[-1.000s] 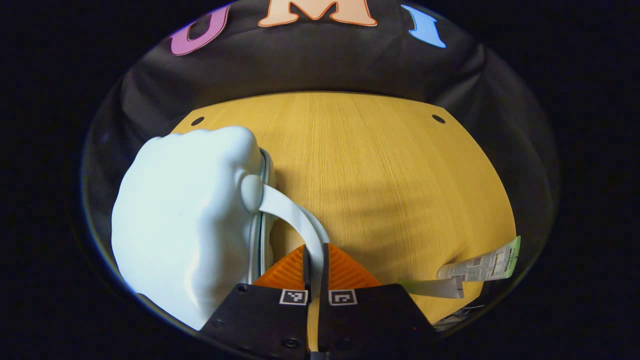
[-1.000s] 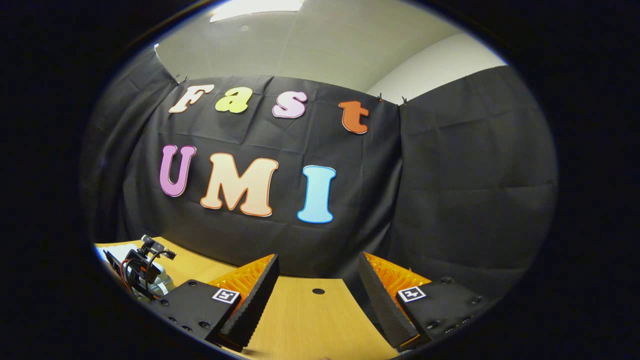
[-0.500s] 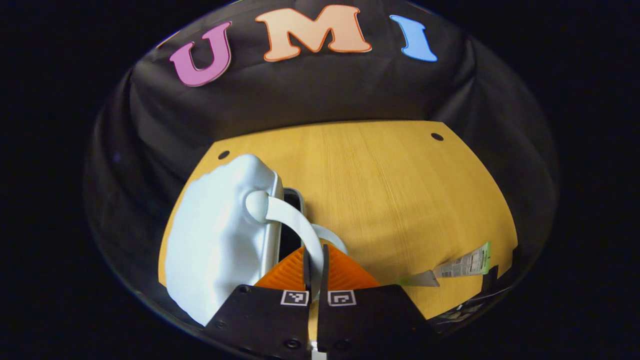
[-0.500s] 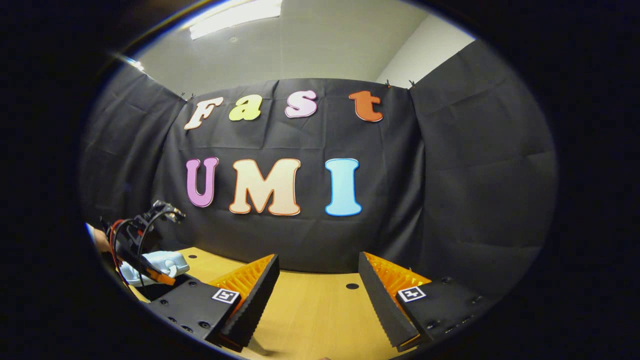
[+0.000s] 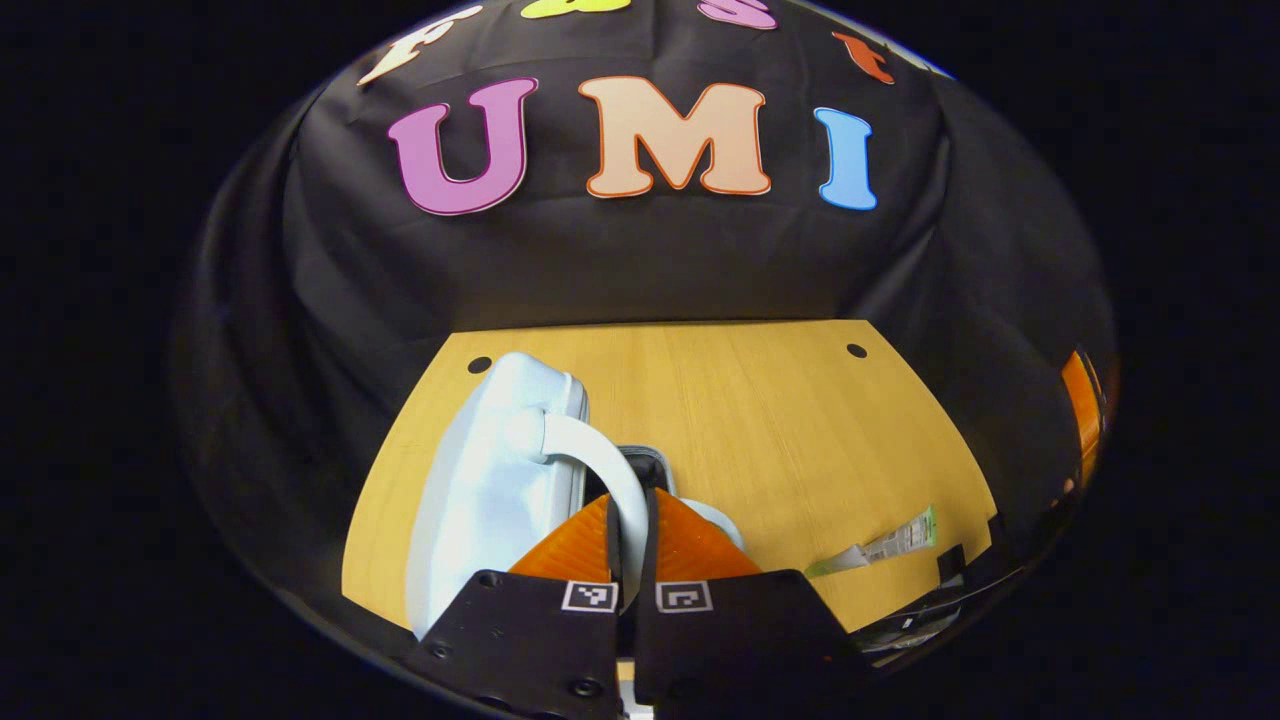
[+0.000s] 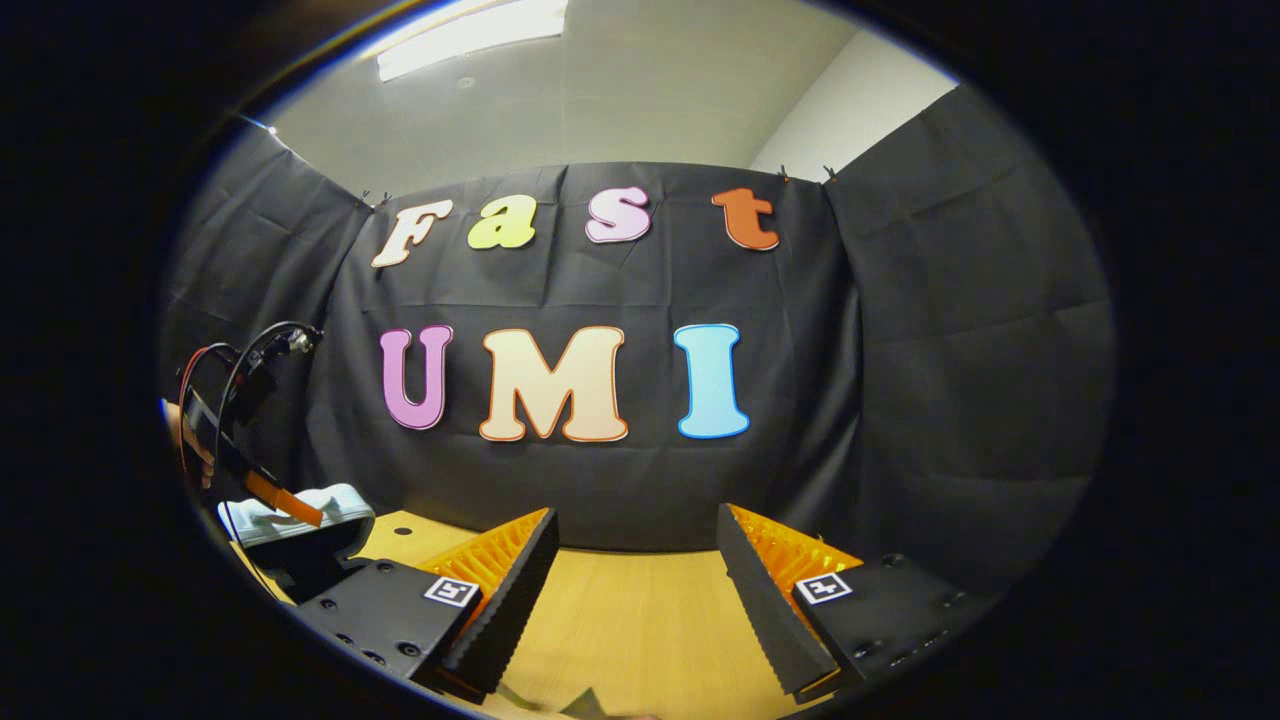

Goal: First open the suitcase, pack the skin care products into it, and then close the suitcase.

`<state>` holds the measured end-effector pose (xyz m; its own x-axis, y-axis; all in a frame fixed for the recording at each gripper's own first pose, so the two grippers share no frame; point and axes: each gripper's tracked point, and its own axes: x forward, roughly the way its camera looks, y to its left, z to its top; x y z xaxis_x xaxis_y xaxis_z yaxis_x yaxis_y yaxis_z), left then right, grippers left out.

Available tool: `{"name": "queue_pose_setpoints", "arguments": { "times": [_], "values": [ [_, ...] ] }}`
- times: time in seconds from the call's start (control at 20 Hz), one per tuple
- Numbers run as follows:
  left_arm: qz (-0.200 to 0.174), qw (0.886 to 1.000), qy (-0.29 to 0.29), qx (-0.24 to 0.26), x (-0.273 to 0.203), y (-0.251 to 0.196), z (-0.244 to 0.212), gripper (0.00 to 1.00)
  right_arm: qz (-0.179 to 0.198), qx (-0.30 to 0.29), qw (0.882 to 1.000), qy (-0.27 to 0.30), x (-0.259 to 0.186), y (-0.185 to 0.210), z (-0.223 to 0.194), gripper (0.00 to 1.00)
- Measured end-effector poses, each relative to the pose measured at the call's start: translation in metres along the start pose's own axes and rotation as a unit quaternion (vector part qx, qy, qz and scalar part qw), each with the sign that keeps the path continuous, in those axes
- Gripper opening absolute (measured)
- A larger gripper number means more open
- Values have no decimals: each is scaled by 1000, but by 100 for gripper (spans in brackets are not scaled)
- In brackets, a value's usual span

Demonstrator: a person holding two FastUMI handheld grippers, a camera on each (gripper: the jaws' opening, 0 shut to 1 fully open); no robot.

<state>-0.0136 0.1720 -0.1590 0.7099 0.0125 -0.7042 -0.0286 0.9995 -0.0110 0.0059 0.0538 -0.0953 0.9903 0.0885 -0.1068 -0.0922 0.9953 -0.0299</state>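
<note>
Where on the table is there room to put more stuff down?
The big bare patch of table runs from the suitcase across to the far edge by the black cloth, down to the tube. It is crowded at the near left, where the left gripper grips the suitcase handle and lifts the lid.

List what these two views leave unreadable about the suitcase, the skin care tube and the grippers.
- Suitcase interior: left gripper view, dark gap behind the raised lid; contents cannot be told.
- Handle grip point: left gripper fingers cover it.
- Skin care tube: left gripper view, too small to identify.
- Suitcase base: right gripper view, cut off behind the right gripper, whose jaws stand open.
</note>
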Motion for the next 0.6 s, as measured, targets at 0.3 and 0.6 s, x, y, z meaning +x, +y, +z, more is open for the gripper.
{"name": "queue_pose_setpoints", "arguments": {
  "times": [0.3, 0.6],
  "values": [
    [30, 999, -43, 2, -17, 72, 29, 0, -6, -10, 1000, 9, -1, 36, -12, 98],
    [58, 996, -54, 29, -23, 151, 34, 0, -26, -14, 999, 16, -1, 77, -26, 98]
  ]
}}
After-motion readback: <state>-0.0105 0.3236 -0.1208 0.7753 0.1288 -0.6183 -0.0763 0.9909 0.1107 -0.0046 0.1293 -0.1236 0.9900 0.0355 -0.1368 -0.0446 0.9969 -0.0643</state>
